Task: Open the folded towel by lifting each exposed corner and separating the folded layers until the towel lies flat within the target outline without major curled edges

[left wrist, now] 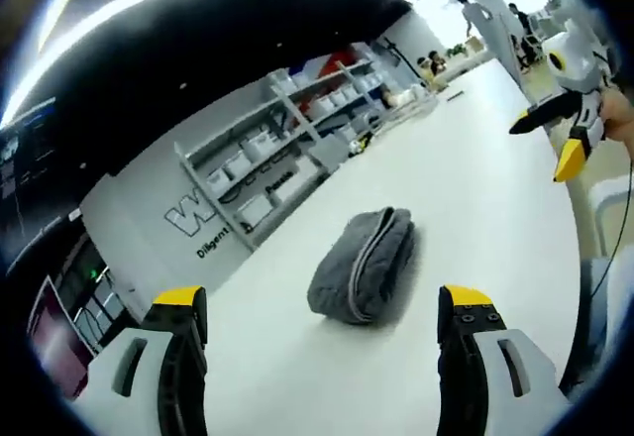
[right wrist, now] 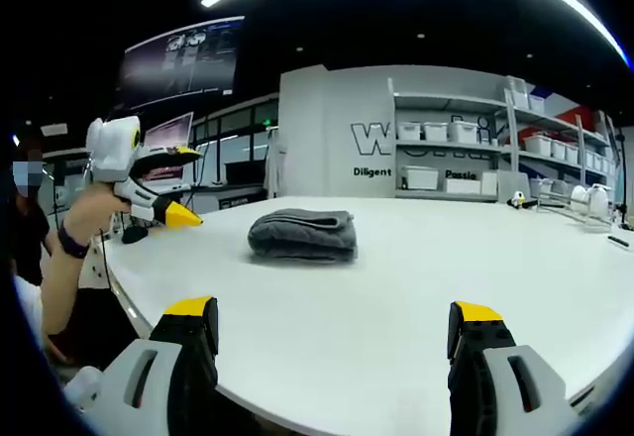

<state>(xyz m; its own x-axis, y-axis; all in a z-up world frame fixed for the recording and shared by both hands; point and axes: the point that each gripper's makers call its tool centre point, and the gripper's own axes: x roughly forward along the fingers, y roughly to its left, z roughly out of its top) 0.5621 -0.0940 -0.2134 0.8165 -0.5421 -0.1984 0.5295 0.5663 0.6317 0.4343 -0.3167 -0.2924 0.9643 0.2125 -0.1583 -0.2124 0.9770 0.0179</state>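
Folded grey terry towel (left wrist: pixel 363 266) lies unopened on the white desk (left wrist: pixel 475 188), well in from its edges.

Left gripper (left wrist: pixel 322 315), with yellow-tipped black jaws, is released, jaws spread wide on the near side of the towel and clear of it. Right gripper (right wrist: pixel 333 325) is likewise released, jaws wide apart, near one desk edge and well apart from the towel. Grey storage shelving with white bins (right wrist: pixel 475 159) stands beyond the far edge.

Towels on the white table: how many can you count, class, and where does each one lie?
1. A folded grey towel lies mid-table, ahead of both open hand-held grippers, left and right, touching neither. Folds could hide another.
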